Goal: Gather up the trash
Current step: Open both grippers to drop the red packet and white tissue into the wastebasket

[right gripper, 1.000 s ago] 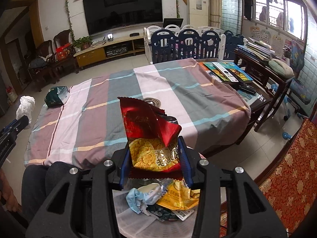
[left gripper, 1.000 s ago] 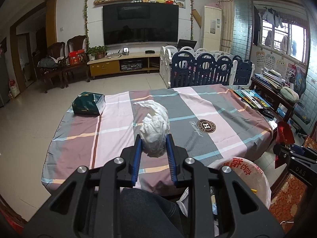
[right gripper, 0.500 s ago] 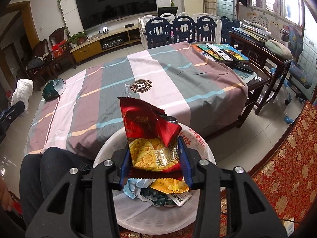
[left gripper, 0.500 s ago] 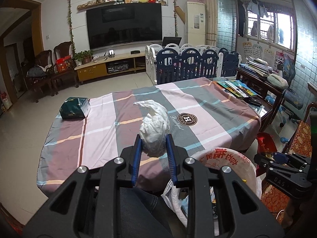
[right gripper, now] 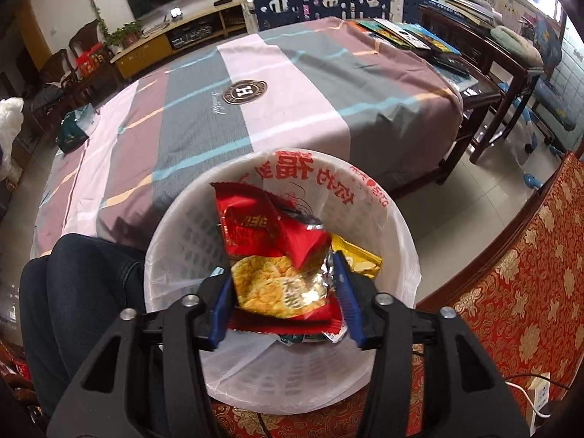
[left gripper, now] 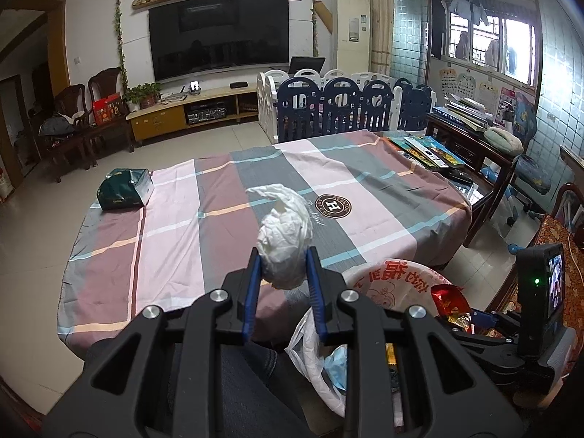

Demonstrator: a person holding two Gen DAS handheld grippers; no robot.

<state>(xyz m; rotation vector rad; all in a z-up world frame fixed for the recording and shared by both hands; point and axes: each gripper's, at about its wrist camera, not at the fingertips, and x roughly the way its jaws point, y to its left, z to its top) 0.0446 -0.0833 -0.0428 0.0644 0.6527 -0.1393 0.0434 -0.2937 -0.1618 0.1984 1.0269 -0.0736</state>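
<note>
Pinching one tissue wad (left gripper: 284,241): left hand-held gripper (left gripper: 283,270); right hand-held gripper (right gripper: 283,284) clamps one snack wrapper (right gripper: 270,252) above one bin (right gripper: 398,226).

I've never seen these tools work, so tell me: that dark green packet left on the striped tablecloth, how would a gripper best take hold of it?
Probably across its narrower width, coming down from above. The green packet lies flat near the tablecloth's far left corner, nothing beside it, so its sides are free for the fingers to straddle.

Left gripper (left gripper: 281,268) and right gripper (right gripper: 283,290) jaws both clamped on loads.
</note>
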